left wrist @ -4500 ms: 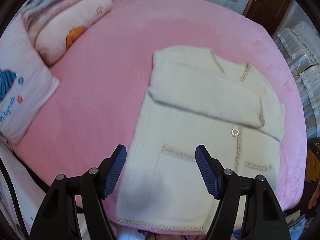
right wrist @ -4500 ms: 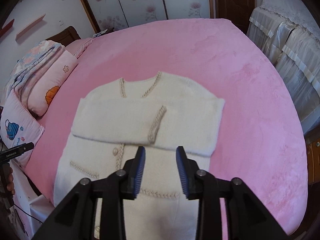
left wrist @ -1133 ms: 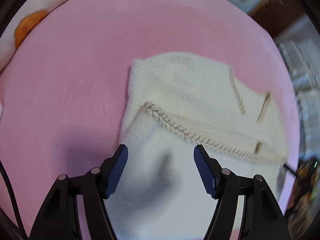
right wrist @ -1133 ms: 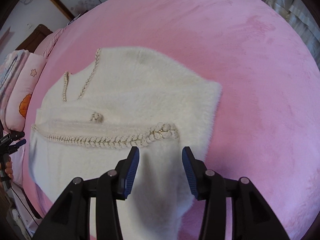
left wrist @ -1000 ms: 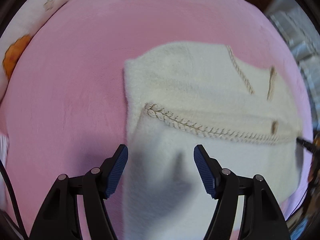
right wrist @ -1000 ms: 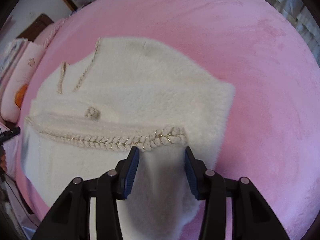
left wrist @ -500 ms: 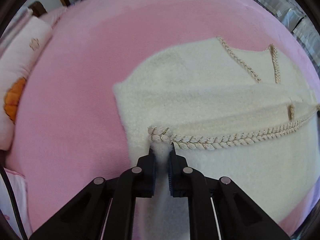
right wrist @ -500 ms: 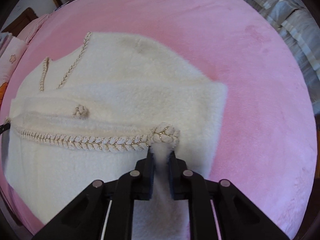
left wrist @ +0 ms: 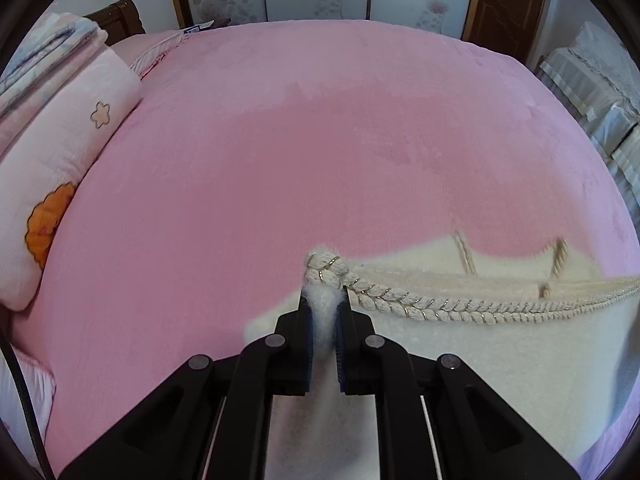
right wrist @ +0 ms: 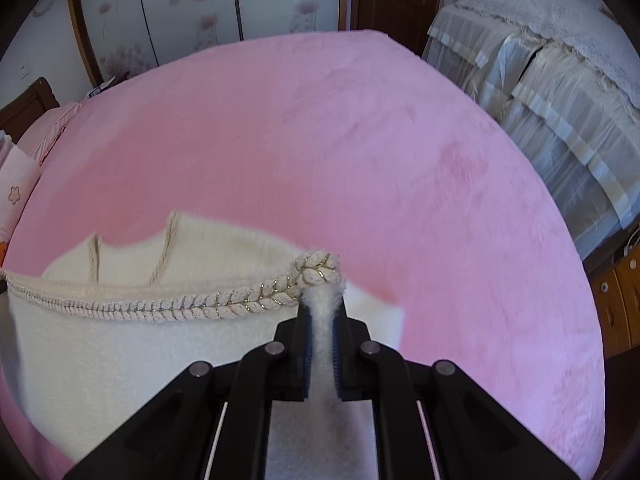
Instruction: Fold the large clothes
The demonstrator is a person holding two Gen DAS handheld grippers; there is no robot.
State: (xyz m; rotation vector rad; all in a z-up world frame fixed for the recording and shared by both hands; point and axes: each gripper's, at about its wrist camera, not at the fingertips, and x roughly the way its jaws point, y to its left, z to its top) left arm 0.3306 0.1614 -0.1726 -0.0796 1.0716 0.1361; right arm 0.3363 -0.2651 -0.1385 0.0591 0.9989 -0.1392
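Both grippers, left gripper point(left wrist: 324, 306) and right gripper point(right wrist: 322, 306), clamp the cream cardigan's point(left wrist: 500, 360) braided hem corners, lifting it off the pink bed point(left wrist: 320, 140) to fold farther.

No writing can be read anywhere — not a word, number or brand in either view.

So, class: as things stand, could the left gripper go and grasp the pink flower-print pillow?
Probably not yet: the left gripper is shut on the cardigan hem corner, and the pillow lies off to its side.
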